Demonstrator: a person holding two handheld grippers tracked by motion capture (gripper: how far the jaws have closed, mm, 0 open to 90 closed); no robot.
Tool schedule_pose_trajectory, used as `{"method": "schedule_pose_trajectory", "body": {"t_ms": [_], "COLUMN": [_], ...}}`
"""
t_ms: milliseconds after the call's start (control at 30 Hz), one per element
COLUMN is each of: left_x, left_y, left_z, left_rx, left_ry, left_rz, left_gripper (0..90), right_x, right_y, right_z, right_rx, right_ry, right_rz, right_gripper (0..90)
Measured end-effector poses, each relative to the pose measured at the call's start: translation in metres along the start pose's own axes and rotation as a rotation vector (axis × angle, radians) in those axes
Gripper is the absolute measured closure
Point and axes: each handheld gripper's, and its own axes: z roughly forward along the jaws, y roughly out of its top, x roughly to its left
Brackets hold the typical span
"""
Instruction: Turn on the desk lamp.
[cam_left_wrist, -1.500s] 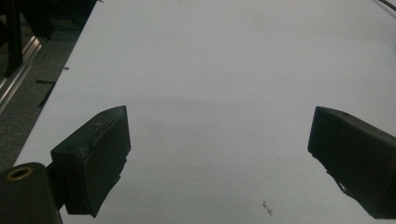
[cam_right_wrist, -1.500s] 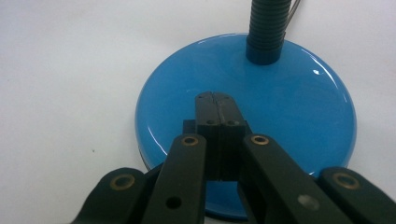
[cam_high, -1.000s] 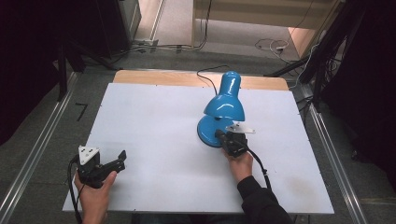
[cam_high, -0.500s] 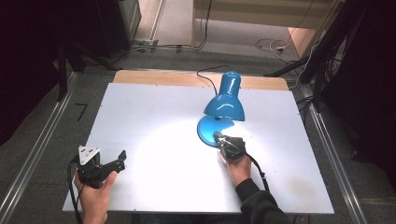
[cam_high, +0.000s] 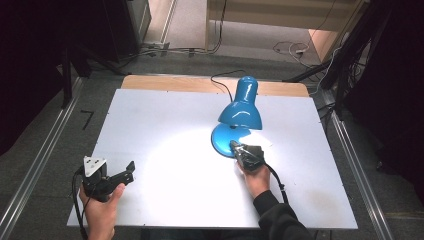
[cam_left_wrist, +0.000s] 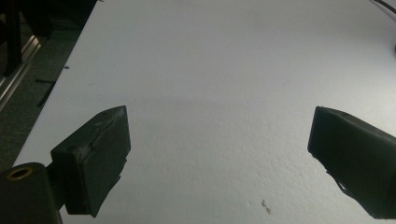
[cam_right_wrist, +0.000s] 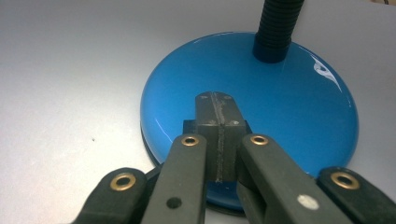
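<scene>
Well to the left of the blue desk lamp (cam_high: 241, 117), near the front-left corner of the white table (cam_high: 165, 125), the left gripper (cam_high: 129, 176) rests in the person's left hand (cam_high: 102, 210). Its fingers (cam_left_wrist: 95, 161) stand wide apart with bare table surface between them and nothing in their hold. A grey three-cornered plate sits on top of this gripper, and its black cable loops down beside the hand toward the table's front edge.

Between that gripper and the lamp lies a bright pool of light on the table, strongest just left of the lamp's base (cam_high: 231, 140).

The lamp stands right of the table's middle, toward the far edge. Its round glossy base lies flat on the table, its ribbed dark neck (cam_right_wrist: 276, 30) rises from the far part of the base, and its shade (cam_high: 243, 107) leans over the base. A black cord (cam_high: 222, 82) runs from the lamp across the wooden strip at the far edge of the table.

At the near rim of the base, the right gripper (cam_right_wrist: 218, 109) is held by the right hand (cam_high: 256, 177), which wears a dark sleeve. Its fingers (cam_right_wrist: 208, 140) are pressed fully together, their tips lying on top of the base just inside its near edge. They grip nothing between them.
</scene>
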Motion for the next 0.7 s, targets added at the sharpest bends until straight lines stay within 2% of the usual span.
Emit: {"method": "schedule_pose_trajectory", "body": {"t_ms": [333,600,667,700], "left_x": [0.000,0.000,0.000,0.000], "left_y": [0.000,0.000,0.000,0.000], "left_z": [0.000,0.000,0.000,0.000], "left_rx": [0.001,-0.003,-0.003,-0.006], "left_ry": [-0.001,0.001,0.001,0.000], "left_rz": [0.001,-0.002,-0.002,-0.004], "left_gripper": [6.5,6.5,6.5,6.5], "right_x": [-0.003,-0.004,-0.006,-0.007], "right_y": [0.001,0.004,0.006,0.006], "right_z": [-0.003,-0.009,-0.011,-0.011], "right_rx": [0.019,0.007,0.003,0.008], "right_ry": [0.020,0.035,0.044,0.046], "right_rz": [0.009,0.014,0.024,0.028], "right_gripper": [88.0,87.7,80.2,79.2]}}
